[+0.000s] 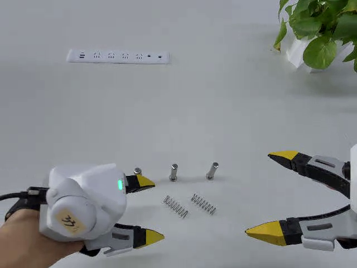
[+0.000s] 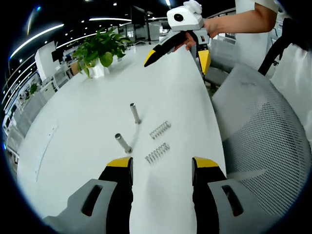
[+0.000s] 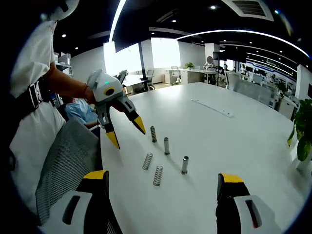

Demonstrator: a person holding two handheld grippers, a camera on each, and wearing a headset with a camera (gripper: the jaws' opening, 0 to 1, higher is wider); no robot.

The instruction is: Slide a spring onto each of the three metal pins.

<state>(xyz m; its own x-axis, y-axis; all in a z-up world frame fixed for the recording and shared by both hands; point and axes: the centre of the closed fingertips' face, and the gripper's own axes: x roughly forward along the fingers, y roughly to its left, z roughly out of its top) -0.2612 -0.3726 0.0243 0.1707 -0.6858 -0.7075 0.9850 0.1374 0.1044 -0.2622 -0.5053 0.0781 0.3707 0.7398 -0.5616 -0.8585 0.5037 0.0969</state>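
– Near the table's [image 1: 223, 111] near edge, head view: three pins [image 1: 173, 172] stand in a row, and two loose springs [image 1: 175, 206] lie just in front of them. What about the grippers?
– Left gripper [image 1: 158, 209] is low on the left, jaws partly apart and empty. Its upper tip hides the bottom of the leftmost pin. Right gripper [image 1: 257, 193] is at the right edge, gaping wide, empty too. Power strip [image 1: 117, 56] lies toward the far edge.
– Left gripper view?
– Two pins and both springs lie just ahead of its spread jaws.
– Right gripper view?
– The pin closest to the left gripper looks ribbed, so it seems to wear a spring. The other two are bare.
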